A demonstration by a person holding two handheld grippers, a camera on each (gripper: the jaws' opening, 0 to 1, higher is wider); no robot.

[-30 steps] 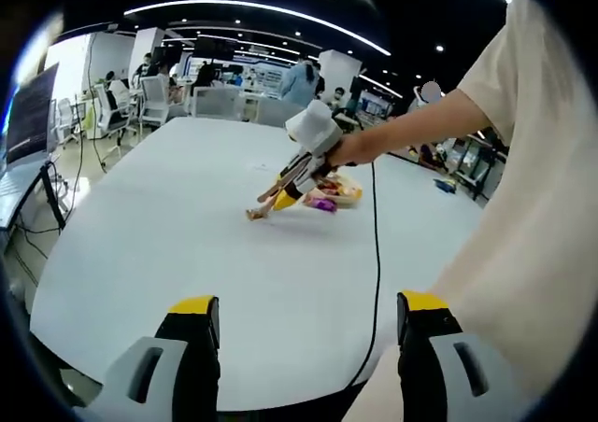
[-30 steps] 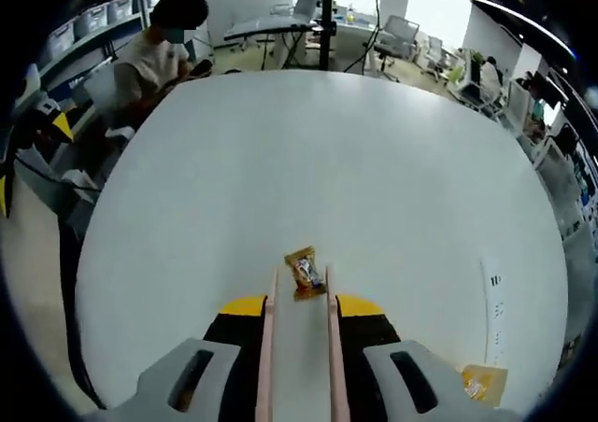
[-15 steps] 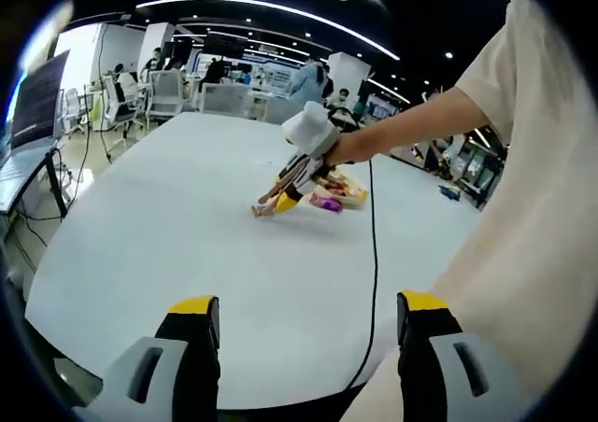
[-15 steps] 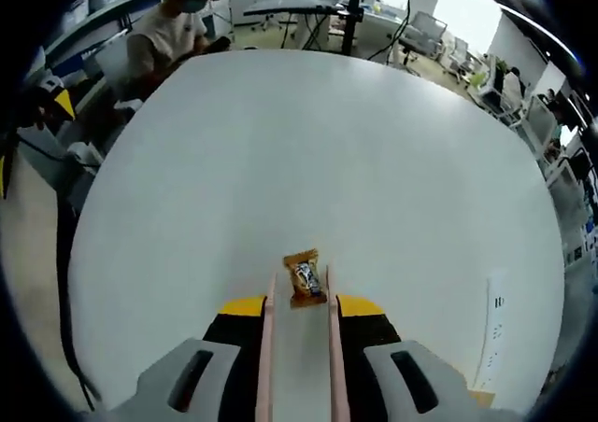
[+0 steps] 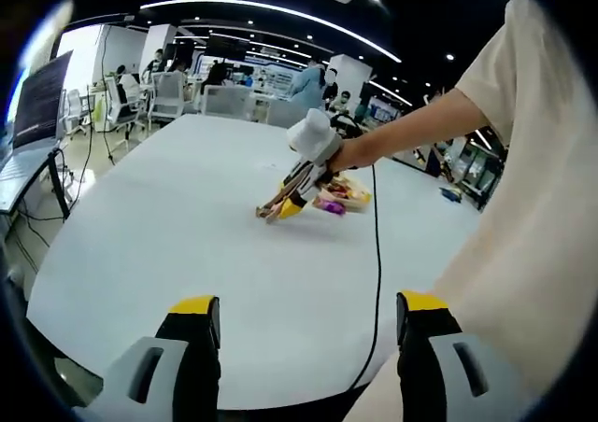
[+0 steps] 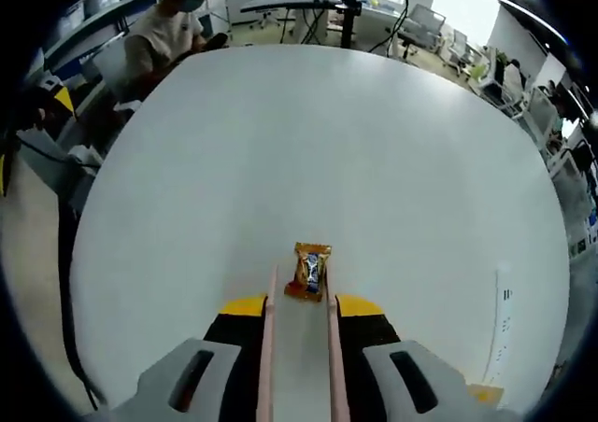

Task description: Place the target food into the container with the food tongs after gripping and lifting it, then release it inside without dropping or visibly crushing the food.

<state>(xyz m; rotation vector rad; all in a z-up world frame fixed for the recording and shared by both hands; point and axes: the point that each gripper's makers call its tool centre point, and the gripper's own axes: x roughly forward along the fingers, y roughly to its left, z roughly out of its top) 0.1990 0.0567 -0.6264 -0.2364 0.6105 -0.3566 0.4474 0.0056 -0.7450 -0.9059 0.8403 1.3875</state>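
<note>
I hold my right gripper (image 6: 298, 296) low over the large white round table (image 6: 374, 179), and its 2 yellow-tipped jaws press the 2 pale pink arms of the food tongs (image 6: 298, 347) inward, so the jaws stand at a narrow gap, closed on the tongs. At the tips of the tongs sits a small orange wrapped snack packet (image 6: 308, 273), caught between the 2 arms at its lower end; whether it is lifted off the table I cannot tell. A person in a light shirt (image 6: 163, 35) sits at the far edge of the table.

In the left gripper view, my left gripper (image 5: 308, 324) stands at the near edge of the table with its jaws wide apart and nothing between them. Further across the table my right gripper (image 5: 280, 207) reaches down with the tongs, and just beside it, on the side away from me, lies a cluster of colourful wrapped items (image 5: 341, 196); I cannot tell a container among them. A black cable (image 5: 376, 282) runs from my right gripper across the table towards the near edge.
</note>
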